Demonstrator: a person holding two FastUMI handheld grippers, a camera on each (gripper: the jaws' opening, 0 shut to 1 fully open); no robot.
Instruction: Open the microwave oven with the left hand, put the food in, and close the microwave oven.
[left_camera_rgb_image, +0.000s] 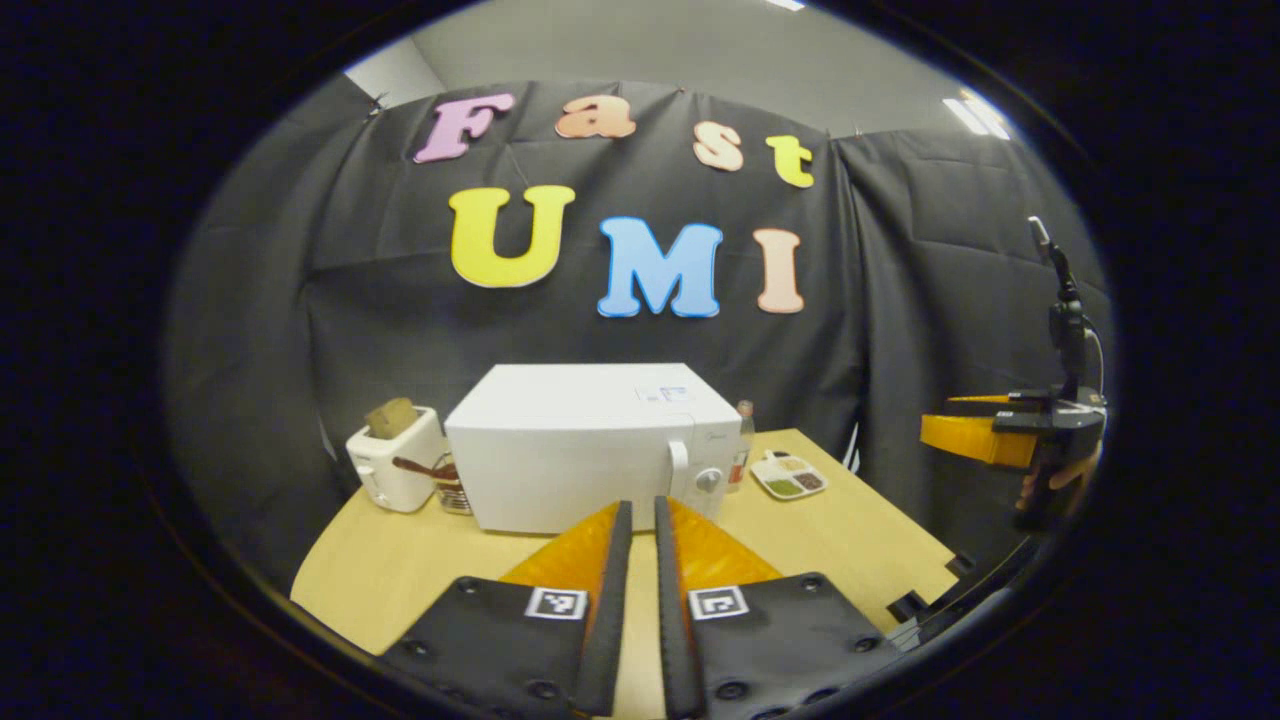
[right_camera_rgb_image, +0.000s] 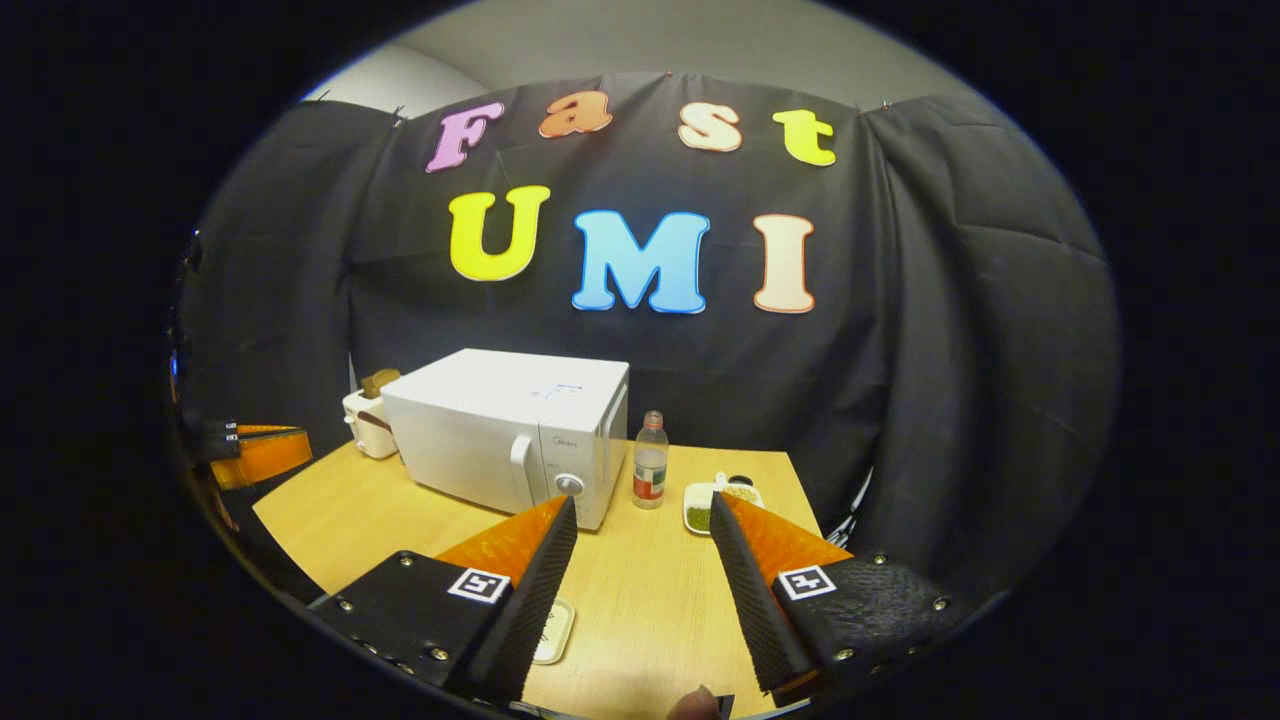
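1. The microwave oven (left_camera_rgb_image: 585, 445) stands on the wooden table (left_camera_rgb_image: 830, 530) with its door closed, the vertical handle (left_camera_rgb_image: 679, 470) and a round knob (left_camera_rgb_image: 708, 480) on its front at the right side.
2. Left of the microwave oven sits a white toaster (left_camera_rgb_image: 392, 458) with a slice of bread (left_camera_rgb_image: 391, 417) poking out of the top; between the toaster and the oven stands a small container (left_camera_rgb_image: 448, 485), too small to tell more.
3. Just right of the microwave oven stands a clear bottle (right_camera_rgb_image: 650, 473) with a label, and farther right lies a white divided tray of food (left_camera_rgb_image: 788, 475), with green and dark portions in its compartments.
4. In the right gripper view a small pale dish (right_camera_rgb_image: 553, 632) lies on the table in front of the oven, partly hidden by that gripper's finger.
5. The table is light wood; black cloth hangs behind it as the wall, with a grey ceiling and light panels above.
6. The left gripper (left_camera_rgb_image: 640, 512) is held in front of the microwave oven, pointed at its front, the 2 fingers nearly together with a thin gap and nothing between them.
7. The right gripper (right_camera_rgb_image: 640, 510) is held in front and to the right of the oven, its fingers spread wide apart and holding nothing; in the left gripper view it appears far right of the oven (left_camera_rgb_image: 985, 432), a hand (left_camera_rgb_image: 1060, 480) holding it.
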